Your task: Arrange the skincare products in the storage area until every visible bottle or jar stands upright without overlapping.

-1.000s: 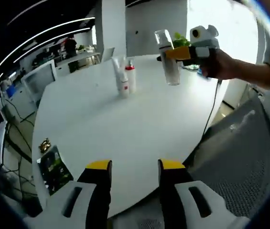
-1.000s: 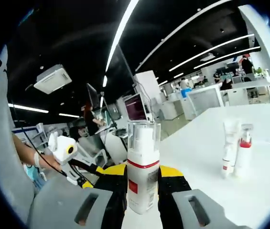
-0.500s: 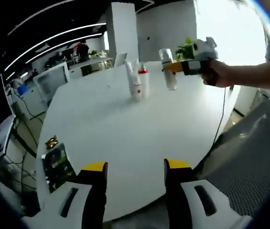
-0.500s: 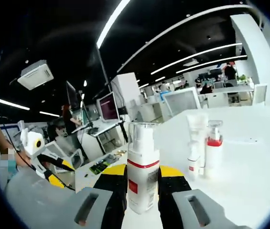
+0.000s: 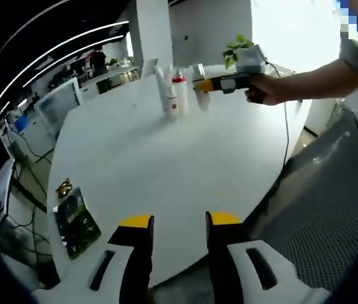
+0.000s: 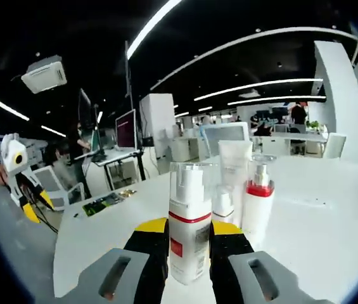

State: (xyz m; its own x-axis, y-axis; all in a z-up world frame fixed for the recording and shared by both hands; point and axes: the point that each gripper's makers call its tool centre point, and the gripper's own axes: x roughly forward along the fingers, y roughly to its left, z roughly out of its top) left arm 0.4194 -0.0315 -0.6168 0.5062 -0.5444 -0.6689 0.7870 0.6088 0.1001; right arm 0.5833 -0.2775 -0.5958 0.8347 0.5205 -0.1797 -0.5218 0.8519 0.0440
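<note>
White round surface (image 5: 166, 158): right claw (image 6: 188, 231) clamps the pump bottle (image 6: 188, 221) close beside the tube (image 6: 232, 180); a nudge topples it. Left claw (image 5: 175, 221) open, empty.

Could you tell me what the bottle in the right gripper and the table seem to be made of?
The bottle looks like opaque white plastic with a clear, glossy cap; its red band seems printed. The table has a smooth, matte white top, likely laminate, though I can't be sure.
</note>
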